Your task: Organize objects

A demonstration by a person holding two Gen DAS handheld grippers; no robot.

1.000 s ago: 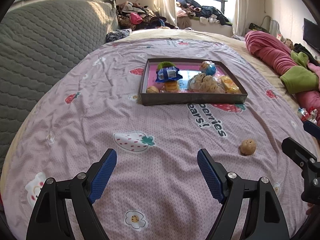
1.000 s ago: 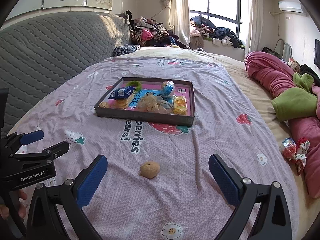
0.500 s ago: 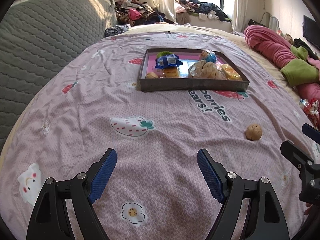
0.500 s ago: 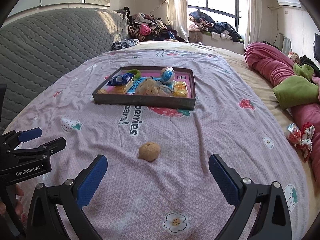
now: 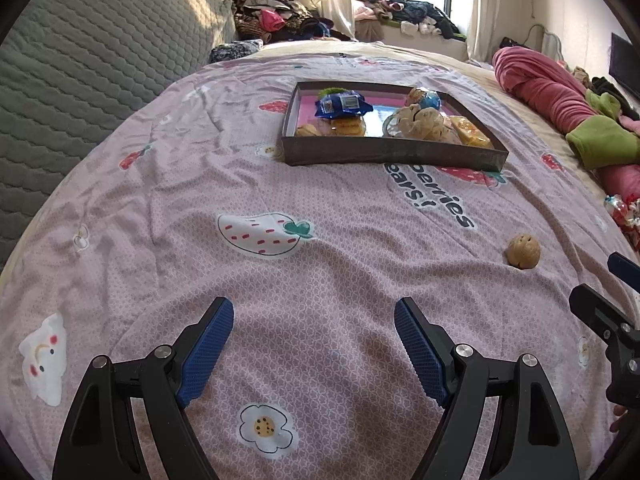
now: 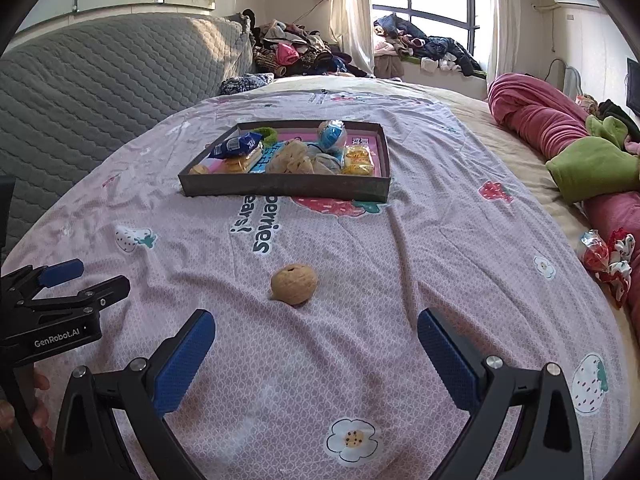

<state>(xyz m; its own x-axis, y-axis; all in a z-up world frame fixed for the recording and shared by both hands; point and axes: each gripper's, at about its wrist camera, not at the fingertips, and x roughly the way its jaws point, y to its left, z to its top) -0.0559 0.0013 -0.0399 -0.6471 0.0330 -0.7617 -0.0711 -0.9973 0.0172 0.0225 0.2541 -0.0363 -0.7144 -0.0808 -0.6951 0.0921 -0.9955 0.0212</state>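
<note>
Walnut (image 6: 294, 283): round, tan, wrinkled shell, dark hole on top. Lies loose on the bedspread (image 6: 360, 264), at 12 o'clock just ahead of the right gripper (image 6: 316, 338), at 6 o'clock from the tray (image 6: 280, 188). Right gripper and left gripper (image 5: 314, 334) both released, nothing between the fingers. Both sit lower over the bed than a second ago; walnut looms nearer.

We see a bed (image 6: 420, 240) with a tray (image 6: 288, 188) resting on it toward the far side, snacks (image 6: 236, 148) lying inside it. A walnut (image 6: 294, 283) sits alone on the bed, nearer than the tray. Wrapped candies (image 6: 606, 254) lie at the bed's right edge, beside a rolled blanket (image 6: 536, 118). A headboard (image 6: 100, 92) stands along the left.
</note>
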